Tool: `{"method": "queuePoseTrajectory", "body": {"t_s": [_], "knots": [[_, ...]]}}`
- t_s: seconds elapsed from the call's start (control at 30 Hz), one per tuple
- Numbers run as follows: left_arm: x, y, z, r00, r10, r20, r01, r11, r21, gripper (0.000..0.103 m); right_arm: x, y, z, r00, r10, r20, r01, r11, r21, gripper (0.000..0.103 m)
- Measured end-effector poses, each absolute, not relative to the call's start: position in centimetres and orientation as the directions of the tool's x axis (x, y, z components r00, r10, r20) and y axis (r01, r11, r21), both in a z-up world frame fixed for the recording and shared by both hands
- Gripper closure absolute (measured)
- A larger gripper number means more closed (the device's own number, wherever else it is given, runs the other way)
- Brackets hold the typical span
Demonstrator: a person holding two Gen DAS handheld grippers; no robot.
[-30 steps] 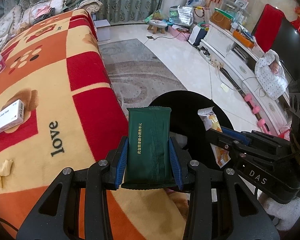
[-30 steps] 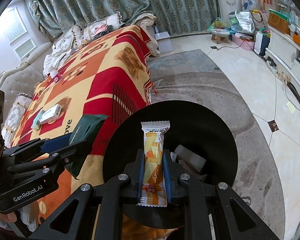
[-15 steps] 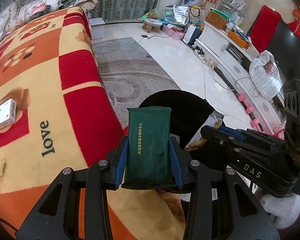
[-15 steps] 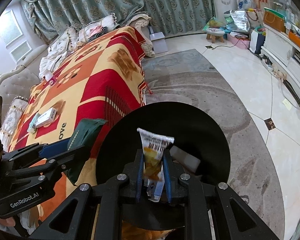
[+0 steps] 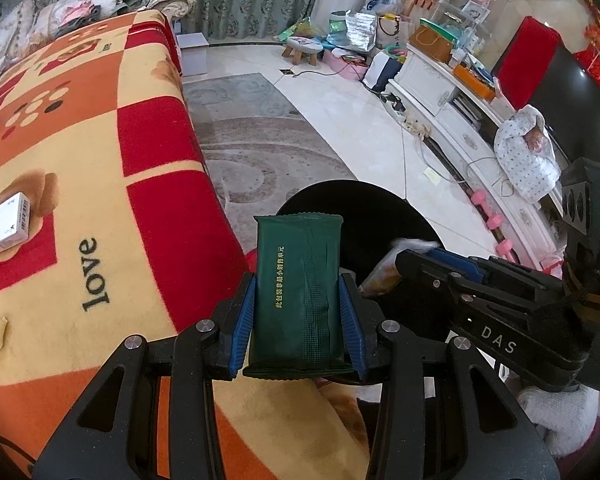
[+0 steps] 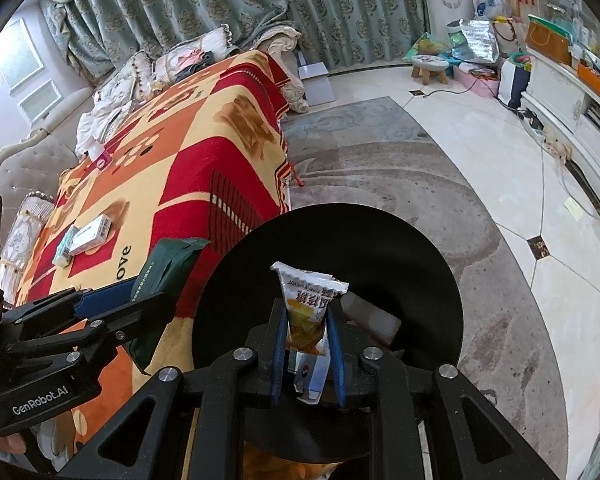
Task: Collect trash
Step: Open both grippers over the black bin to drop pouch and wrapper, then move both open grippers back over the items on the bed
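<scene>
The left gripper has its jaws squeezed tight on a green packet, holding it up beside the blanket. The right gripper has its jaws closed on a yellow snack wrapper, right over the round black bin. A white box lies on the blanket.

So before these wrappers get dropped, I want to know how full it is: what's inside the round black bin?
Inside the round black bin, a pale whitish block lies near the bottom. The right gripper, holding an orange snack wrapper, covers the rest of the floor.
</scene>
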State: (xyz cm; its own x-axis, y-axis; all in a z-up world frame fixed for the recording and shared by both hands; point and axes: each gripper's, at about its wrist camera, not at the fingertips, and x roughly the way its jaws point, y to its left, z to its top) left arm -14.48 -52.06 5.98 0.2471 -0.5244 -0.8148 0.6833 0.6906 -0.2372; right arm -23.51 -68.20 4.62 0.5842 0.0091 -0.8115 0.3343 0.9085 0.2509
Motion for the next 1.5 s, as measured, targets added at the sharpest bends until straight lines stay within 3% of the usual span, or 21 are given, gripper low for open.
{"method": "queuePoseTrajectory", "body": {"t_s": [0.37, 1.23, 1.43, 1.5], "knots": [[-14.6, -52.1, 6.1, 0.235, -0.54, -0.808, 0.685, 0.682, -0.256, 0.058, -23.6, -68.5, 4.6, 0.578, 0.006, -0.816, 0.345, 0.904, 0.251, 0.068], [-13.6, -48.2, 6.6, 0.322, -0.464, -0.825, 0.625, 0.759, -0.183, 0.058, -22.1, -65.8, 4.2, 0.55, 0.04, -0.834, 0.303, 0.921, 0.244, 0.063], [-12.9, -46.1, 7.1, 0.352, -0.439, -0.826, 0.597, 0.786, -0.163, 0.058, -20.8, -63.9, 4.5, 0.551, 0.062, -0.833, 0.261, 0.934, 0.243, 0.059], [-12.7, -45.4, 7.3, 0.36, -0.433, -0.826, 0.589, 0.792, -0.158, 0.058, -20.4, -63.2, 4.6, 0.552, 0.07, -0.831, 0.249, 0.937, 0.244, 0.052]]}}
